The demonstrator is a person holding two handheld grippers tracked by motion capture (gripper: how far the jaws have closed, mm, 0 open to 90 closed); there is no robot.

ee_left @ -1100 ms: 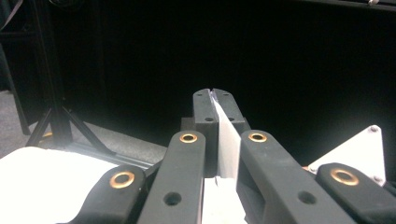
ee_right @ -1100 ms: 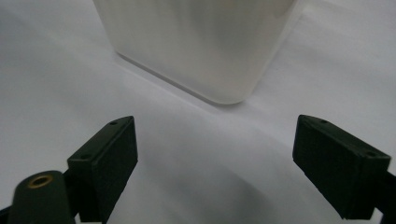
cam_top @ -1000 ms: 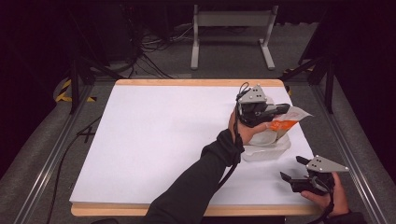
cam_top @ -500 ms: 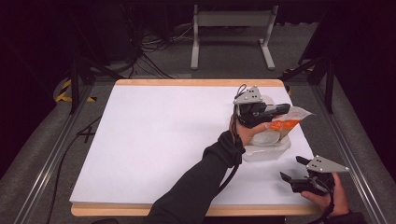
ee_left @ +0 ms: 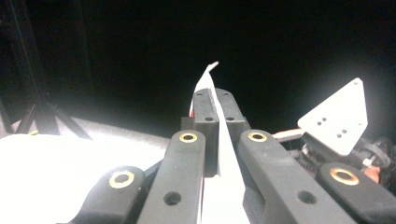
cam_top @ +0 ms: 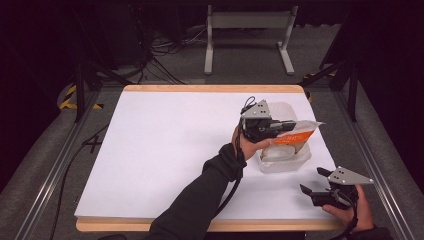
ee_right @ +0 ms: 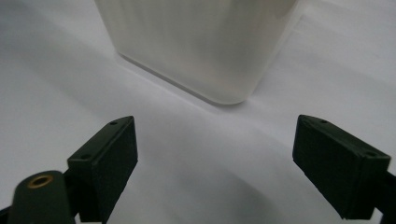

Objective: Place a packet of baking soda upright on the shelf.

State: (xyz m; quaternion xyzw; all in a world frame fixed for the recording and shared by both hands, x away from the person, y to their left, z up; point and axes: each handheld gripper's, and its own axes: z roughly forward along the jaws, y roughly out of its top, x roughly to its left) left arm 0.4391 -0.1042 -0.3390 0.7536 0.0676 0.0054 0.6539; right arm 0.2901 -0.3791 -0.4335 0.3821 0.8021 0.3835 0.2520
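Lowered since a second ago: left claw (cam_top: 295,126), clenched on packet (cam_top: 300,134), now just above tub (cam_top: 285,161) on counter (cam_top: 165,150). Packet not yet inside. Right claw (cam_top: 314,182) released, near tub, apart.

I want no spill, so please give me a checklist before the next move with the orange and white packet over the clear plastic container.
1. Left gripper shut on the orange and white packet: ok.
2. Packet above the clear plastic container: ok.
3. Container standing flat on the white table top: ok.
4. Right gripper open, apart from the container: ok.
5. Packet mouth open: cannot tell.
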